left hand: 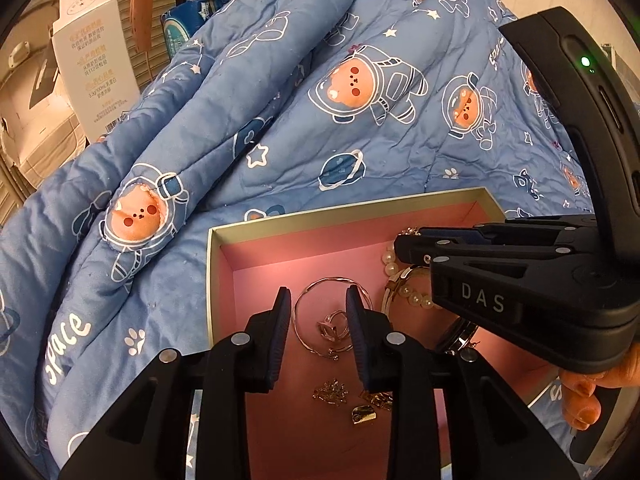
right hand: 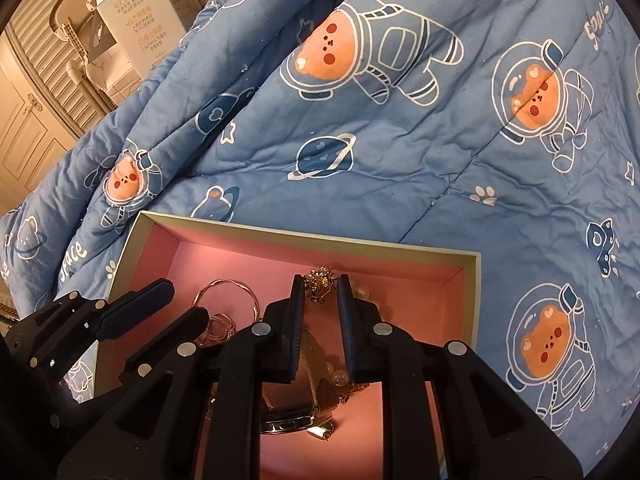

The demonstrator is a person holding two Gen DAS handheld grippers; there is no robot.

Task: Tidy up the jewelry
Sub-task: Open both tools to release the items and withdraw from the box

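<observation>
Hovering over pink-lined box (left hand: 224, 256) | left claw (left hand: 318, 304) parted, empty | right claw (right hand: 320, 286) pinching gold ornament (right hand: 320, 280)

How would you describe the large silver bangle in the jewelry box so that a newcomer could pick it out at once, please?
Find the pink-lined box lying on the blue astronaut-bear quilt. On its floor, between the left gripper fingers in the left wrist view, lies the silver bangle. It is one thin plain hoop, far wider than the small rings inside it, unlike the pearl strand beside it.
</observation>
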